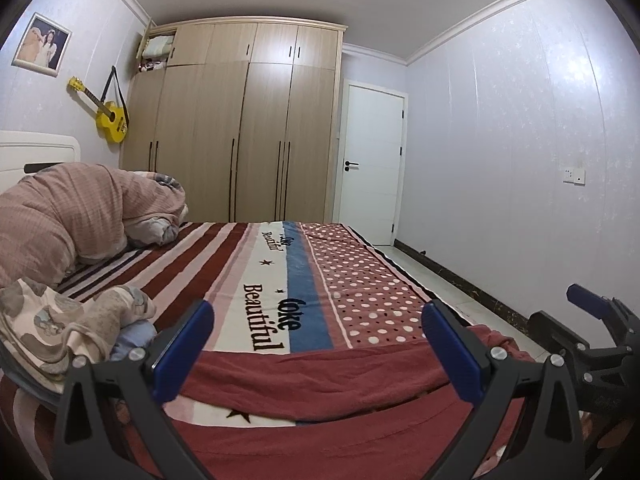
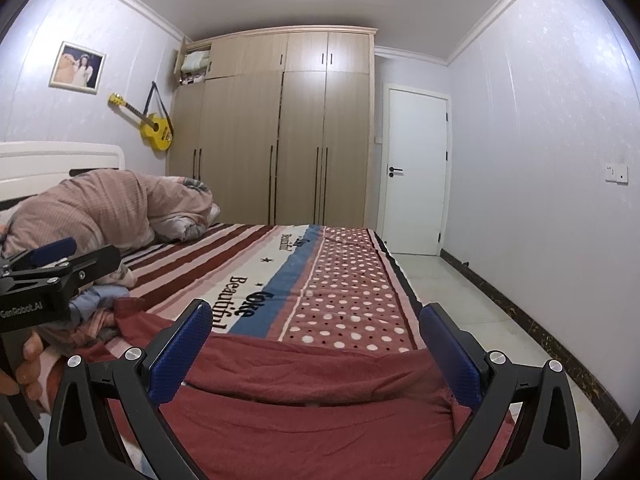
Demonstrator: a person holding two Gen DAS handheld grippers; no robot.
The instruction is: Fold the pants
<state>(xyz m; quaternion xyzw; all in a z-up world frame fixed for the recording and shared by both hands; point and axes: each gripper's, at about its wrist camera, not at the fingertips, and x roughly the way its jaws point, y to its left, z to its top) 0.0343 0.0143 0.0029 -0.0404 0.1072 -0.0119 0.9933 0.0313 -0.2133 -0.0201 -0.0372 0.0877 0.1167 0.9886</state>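
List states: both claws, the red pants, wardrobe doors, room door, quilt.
Left claw: open, over the pants, holding nothing.
Right claw: open, over the pants, holding nothing.
Dark red fabric pants: spread across the near bed edge, wrinkled, not yet folded.
Light wooden wardrobe: tall doors shut; top-left compartment open, bedding inside.
White room door: shut.
Pink striped quilt: bunched by the headboard.

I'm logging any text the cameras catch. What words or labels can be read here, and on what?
"Beautiful": white stripe of the bed blanket.
"Coke", partly doubtful: blue stripe beside it.
The same pair repeated farther up the blanket: too small to read surely.
"GenRobot.AI": left tool's black body.
Guitar sticker: unreadable.
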